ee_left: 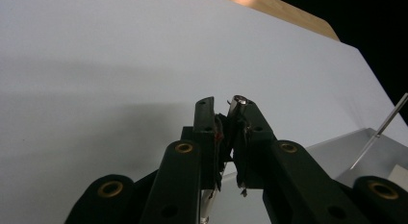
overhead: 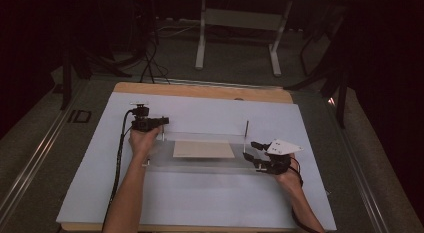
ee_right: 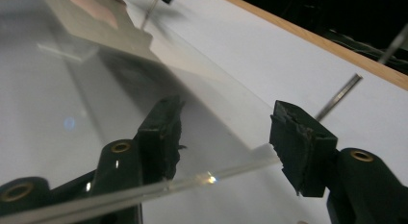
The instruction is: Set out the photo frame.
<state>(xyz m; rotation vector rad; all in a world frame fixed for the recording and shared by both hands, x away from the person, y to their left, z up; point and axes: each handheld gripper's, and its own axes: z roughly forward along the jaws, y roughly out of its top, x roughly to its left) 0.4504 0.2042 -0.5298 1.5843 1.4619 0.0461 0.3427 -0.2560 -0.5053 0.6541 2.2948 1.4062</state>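
Writing is nowhere that I can read on the things in hand; only a dark mark on the floor left of the bench point(overhead: 210, 90) looks like lettering, and it is too small for me to make out.

What I am working on is a clear plate point(overhead: 200, 160), a flat see-through sheet lying across the middle of the white sheet point(overhead: 200, 203) that covers the bench. A tan card point(overhead: 204, 149) lies flat at its centre. Thin metal pins stand upright at its corners; the far right pin point(overhead: 247, 128) is the plainest from above. In the right gripper view the plate's near edge point(ee_right: 144, 190) catches the light as a bright line, and its surface is glossy and mirrors the card.

My left gripper point(overhead: 145, 124) is at the plate's far left corner. In its own view its fingers point(ee_left: 207, 132) are nearly together, clamped on the silvery top of a pin point(ee_left: 238, 101).

My right gripper point(overhead: 260, 155) sits at the plate's right end. Its fingers point(ee_right: 161, 137) stand wide apart and press on nothing; the left one lies behind the plate's edge, the other beside its corner.
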